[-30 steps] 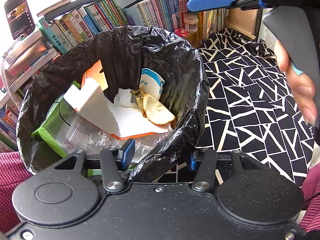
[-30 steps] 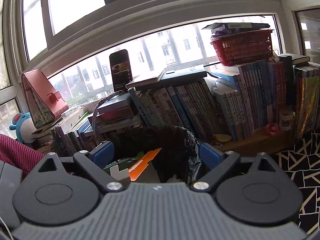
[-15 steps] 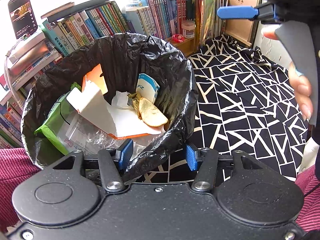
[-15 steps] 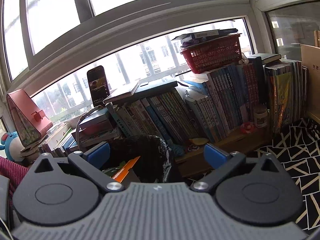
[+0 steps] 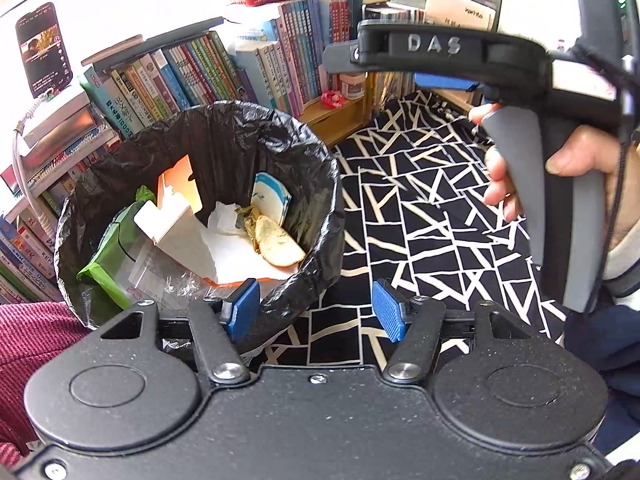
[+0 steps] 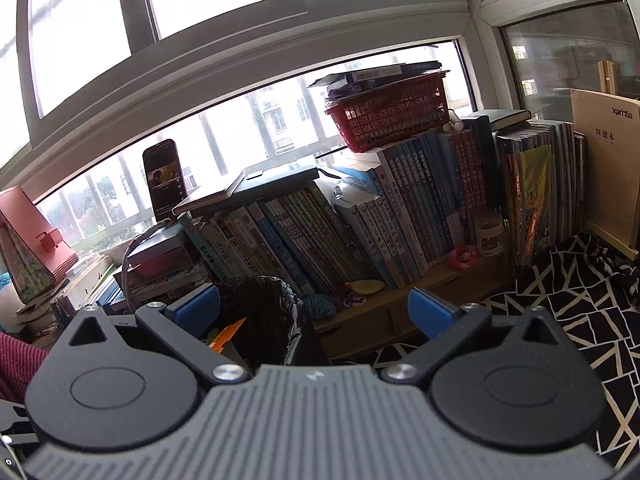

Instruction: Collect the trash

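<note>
Two tongs [image 5: 316, 312] [image 6: 314, 312] gape empty — one lined bin [image 5: 320, 184]; one peel [image 5: 278, 242].

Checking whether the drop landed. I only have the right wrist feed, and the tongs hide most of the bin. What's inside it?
Observer: In the black-lined bin there is a white-and-orange carton, white paper, a tan peel-like scrap, a blue-and-white packet and a green bag.
Operator: Left tongs holding anything?
Observer: No. The left tongs are open and their jaws have just been opening. Only the liner's near rim lies between the pads, and it is not gripped.
Operator: Any trash left on the cloth?
Observer: None visible on the patterned cloth in the left wrist view, though the right hand and its handle hide part of it.
</note>
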The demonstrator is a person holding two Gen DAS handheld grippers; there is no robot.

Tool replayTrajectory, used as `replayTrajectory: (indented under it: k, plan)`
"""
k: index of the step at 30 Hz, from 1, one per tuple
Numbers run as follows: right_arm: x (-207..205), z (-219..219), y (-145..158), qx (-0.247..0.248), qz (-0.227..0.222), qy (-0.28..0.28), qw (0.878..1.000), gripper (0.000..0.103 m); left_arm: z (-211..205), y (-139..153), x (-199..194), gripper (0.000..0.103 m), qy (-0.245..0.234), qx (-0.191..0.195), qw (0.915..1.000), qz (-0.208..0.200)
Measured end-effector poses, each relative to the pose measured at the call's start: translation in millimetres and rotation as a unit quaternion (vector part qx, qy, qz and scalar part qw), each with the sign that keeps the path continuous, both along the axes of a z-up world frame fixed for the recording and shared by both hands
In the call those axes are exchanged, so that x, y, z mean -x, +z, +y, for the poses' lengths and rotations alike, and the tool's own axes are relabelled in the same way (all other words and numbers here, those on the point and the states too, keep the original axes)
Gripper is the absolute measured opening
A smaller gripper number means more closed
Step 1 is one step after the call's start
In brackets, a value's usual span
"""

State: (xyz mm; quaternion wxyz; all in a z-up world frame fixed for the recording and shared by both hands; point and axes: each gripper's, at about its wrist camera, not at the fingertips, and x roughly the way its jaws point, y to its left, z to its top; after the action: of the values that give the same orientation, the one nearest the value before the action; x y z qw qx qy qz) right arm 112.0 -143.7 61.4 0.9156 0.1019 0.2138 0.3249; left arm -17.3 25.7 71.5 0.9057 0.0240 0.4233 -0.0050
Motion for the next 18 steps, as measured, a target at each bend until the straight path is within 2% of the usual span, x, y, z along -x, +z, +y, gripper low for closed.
replayTrajectory:
  k: [6, 13, 15, 18]
  plan:
    - [1.3, -1.2, 2.3, 0.02, 0.02, -0.01, 1.0, 0.103, -9.6, 8.1, 2.8, 0.066, -0.001, 0.004, 0.9999, -0.011]
    - [4.9, -5.6, -2.2, 0.069, 0.03, -0.047, 0.996, 0.103, -10.9, 11.0, -8.3, 0.07, 0.026, 0.011, 0.9995, -0.014]
    - [1.4, -7.6, -5.1, 0.075, 0.042, -0.052, 0.995, 0.103, -11.3, 8.9, -13.2, 0.076, 0.034, 0.005, 0.9993, -0.013]
    - [-4.7, -9.5, -11.7, 0.086, 0.061, -0.062, 0.992, 0.103, -12.7, 5.4, -19.4, 0.077, 0.043, -0.006, 0.999, -0.01]
